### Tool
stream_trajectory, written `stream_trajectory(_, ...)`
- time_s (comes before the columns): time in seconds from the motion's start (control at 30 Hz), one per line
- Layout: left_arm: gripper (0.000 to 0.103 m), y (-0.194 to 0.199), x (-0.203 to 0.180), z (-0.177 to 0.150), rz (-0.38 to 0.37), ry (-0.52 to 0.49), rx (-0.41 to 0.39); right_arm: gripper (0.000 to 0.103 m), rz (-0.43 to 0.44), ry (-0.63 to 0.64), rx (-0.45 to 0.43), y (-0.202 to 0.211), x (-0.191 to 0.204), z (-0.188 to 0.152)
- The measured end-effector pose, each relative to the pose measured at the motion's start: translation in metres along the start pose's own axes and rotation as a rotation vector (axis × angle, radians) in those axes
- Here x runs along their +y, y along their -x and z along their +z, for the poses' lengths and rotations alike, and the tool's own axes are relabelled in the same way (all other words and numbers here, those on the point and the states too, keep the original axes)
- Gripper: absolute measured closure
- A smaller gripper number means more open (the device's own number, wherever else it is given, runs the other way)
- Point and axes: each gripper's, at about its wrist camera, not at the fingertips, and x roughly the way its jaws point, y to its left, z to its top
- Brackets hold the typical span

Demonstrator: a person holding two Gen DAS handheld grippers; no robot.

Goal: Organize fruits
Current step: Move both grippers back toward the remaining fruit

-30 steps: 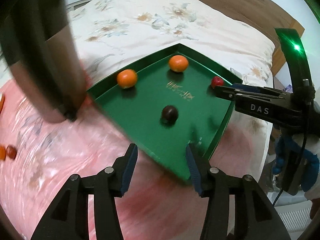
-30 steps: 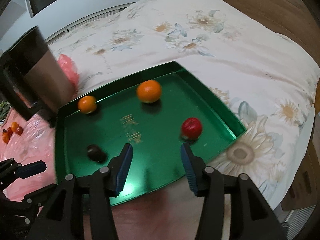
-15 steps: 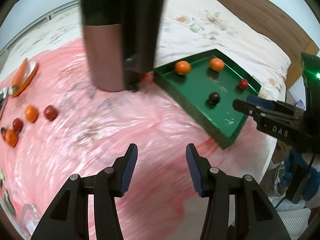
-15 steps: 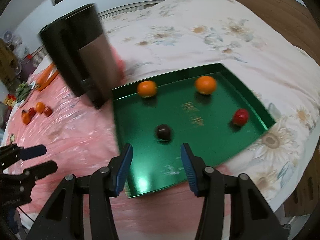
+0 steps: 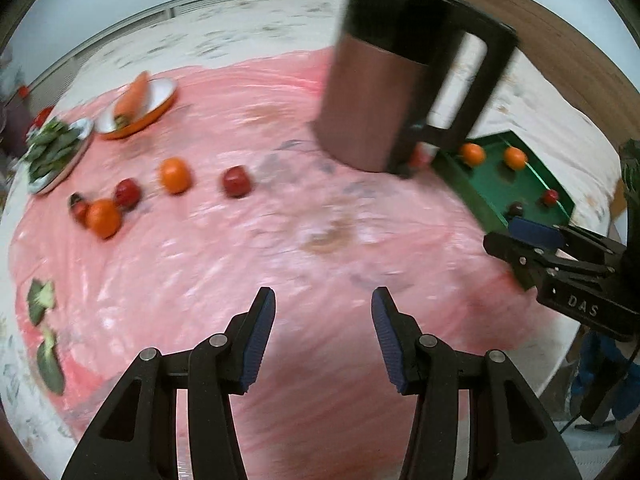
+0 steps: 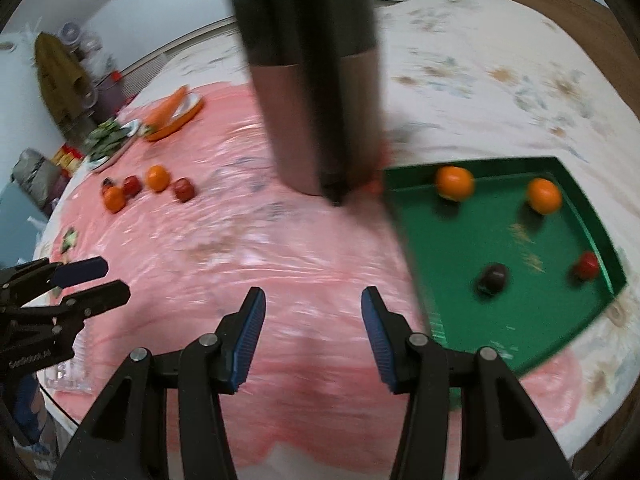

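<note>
Four fruits already sit in the green tray (image 6: 500, 320): two oranges along its far wall, a dark plum nearer, and a small red one by the right wall. The tray lies ahead and to the right of the right gripper (image 6: 312, 340), which hangs over bare pink sheet (image 6: 240, 240) with its jaws wide and nothing between them. I take it that this hand has nothing to carry just now and is simply parked beside the drop-off spot.

The left gripper (image 5: 323, 340) is likewise spread wide and empty, pointed across the sheet. Well ahead and to its left lies the loose cluster left to sort: an orange (image 5: 174, 176), a red fruit (image 5: 237, 181) just right of it, another red one (image 5: 128, 194) and a second orange (image 5: 103, 218) further left, with something small and dark tucked beside that, too blurred to name. My guess is the wide jaws are set for one of these round fruits next.

A tall jug (image 5: 384, 92) stands ahead between the cluster and the tray, so any carry will need to skirt it. Beyond the fruit, a carrot (image 5: 132, 96) rests in an orange bowl and greens fill a plate (image 5: 56, 148); those look like vegetables, not part of this job.
</note>
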Motion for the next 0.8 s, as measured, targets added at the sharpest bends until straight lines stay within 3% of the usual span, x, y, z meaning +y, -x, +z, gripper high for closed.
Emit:
stream_trajectory(0.4, 0.059, 0.001, 0.096, -0.009, 0.105, 0.142, -0.014, 0.011, 0.102, 0.122, 0.04, -0.046, 0.078, 0.027)
stream_trajectory(0.8, 0.059, -0.013, 0.182, 0.014, 0.178, 0.267, -0.05, 0.011, 0.172, 0.198, 0.053, -0.091, 0.126, 0.064)
